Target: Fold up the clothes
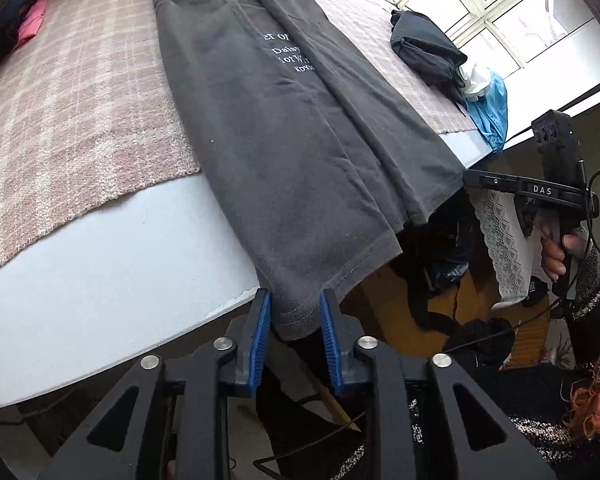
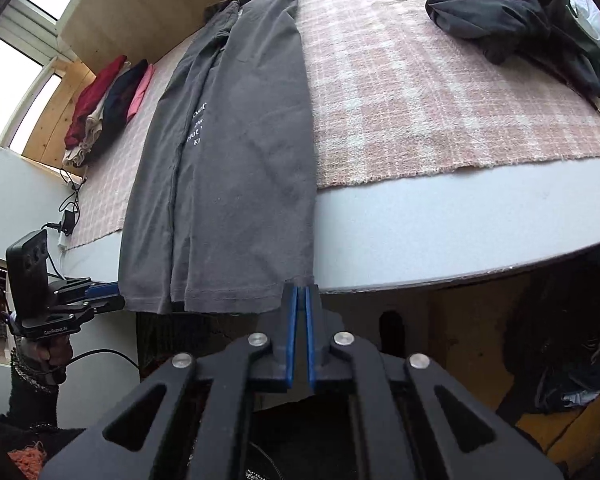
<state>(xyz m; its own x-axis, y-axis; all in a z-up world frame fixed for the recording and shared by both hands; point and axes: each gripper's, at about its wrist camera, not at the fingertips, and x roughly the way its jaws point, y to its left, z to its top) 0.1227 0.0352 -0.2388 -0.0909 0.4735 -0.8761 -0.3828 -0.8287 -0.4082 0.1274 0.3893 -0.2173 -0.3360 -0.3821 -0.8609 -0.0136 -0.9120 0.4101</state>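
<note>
A dark grey T-shirt (image 1: 268, 128) with white lettering lies folded lengthwise on a pink plaid blanket (image 1: 80, 92), its hem hanging over the pale blue table edge (image 1: 100, 264). My left gripper (image 1: 295, 297) has its blue pads on either side of the hem's left corner, and the cloth fills the gap between them. In the right wrist view the same T-shirt (image 2: 240, 152) runs away from me. My right gripper (image 2: 300, 289) is shut with its pads together on the hem's right corner. Each gripper also shows in the other's view: the right gripper (image 1: 467, 178) and the left gripper (image 2: 118, 294).
A crumpled black garment (image 2: 512, 16) and a blue cloth (image 1: 492, 108) lie at the blanket's right. Folded red, black and pink clothes (image 2: 108, 104) are stacked at the far left. White lace cloth (image 1: 504, 240), cables and dark clutter sit below the table edge.
</note>
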